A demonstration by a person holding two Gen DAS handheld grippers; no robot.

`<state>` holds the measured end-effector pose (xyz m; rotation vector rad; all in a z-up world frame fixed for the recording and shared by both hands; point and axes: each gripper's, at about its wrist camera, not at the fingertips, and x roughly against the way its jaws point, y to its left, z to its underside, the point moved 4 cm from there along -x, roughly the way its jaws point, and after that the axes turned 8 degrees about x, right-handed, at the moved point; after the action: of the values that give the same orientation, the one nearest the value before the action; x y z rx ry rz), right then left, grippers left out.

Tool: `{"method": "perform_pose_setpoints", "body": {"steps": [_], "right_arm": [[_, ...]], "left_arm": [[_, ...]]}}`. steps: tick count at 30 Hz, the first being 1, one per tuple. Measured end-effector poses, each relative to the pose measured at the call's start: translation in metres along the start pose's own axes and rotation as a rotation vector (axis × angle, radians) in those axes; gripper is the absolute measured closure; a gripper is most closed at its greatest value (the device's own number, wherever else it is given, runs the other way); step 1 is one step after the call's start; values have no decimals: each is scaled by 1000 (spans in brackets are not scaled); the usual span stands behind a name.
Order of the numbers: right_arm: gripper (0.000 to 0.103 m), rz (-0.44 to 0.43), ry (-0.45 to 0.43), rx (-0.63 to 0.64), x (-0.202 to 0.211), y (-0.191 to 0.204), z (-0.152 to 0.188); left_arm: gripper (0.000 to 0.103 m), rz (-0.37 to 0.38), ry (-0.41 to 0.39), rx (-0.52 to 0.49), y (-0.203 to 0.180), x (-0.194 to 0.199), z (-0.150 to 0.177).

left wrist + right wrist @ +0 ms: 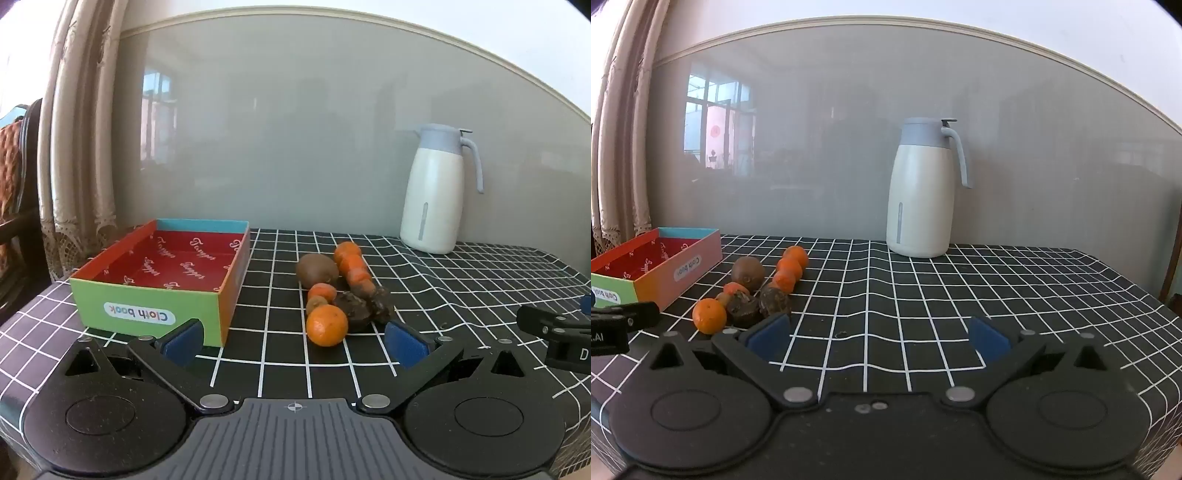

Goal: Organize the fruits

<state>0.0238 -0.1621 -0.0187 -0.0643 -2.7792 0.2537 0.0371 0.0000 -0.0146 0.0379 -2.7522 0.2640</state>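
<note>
Both our tools empty: left gripper (294, 341) has its jaws spread wide with nothing between, right gripper (879, 334) the same, both hovering over the checked tablecloth (461, 295) short of the fruit. Nearest to us is the front mandarin (327, 325), touching a dark shrivelled fruit (356, 310) behind it; then a small mandarin (322, 291), the brown kiwi (317, 271) and a row of mandarins (352, 267) running back, all packed together just right of the box (162, 295). Risks as we judge them: round fruit on cloth, so a pad nudging the front mandarin could roll it off toward the near edge; the tight cluster means closing on one piece may shove its neighbours; the dark fruit looks soft and may crush or smear. The right gripper sits close to the left one's flank, so a crossing reach could clash. Box is empty, red lining, side label reads "Cloth book"; script on the lining is not legible to us. Farthest back, the white jug (921, 192), well apart.
</note>
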Motion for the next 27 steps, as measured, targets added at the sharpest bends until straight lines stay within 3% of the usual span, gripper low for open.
{"method": "perform_pose_setpoints", "body": {"steps": [27], "right_arm": [[0, 0, 7, 2, -1, -1, 1]], "left_arm": [[0, -14, -1, -38, 2, 1, 0]]}}
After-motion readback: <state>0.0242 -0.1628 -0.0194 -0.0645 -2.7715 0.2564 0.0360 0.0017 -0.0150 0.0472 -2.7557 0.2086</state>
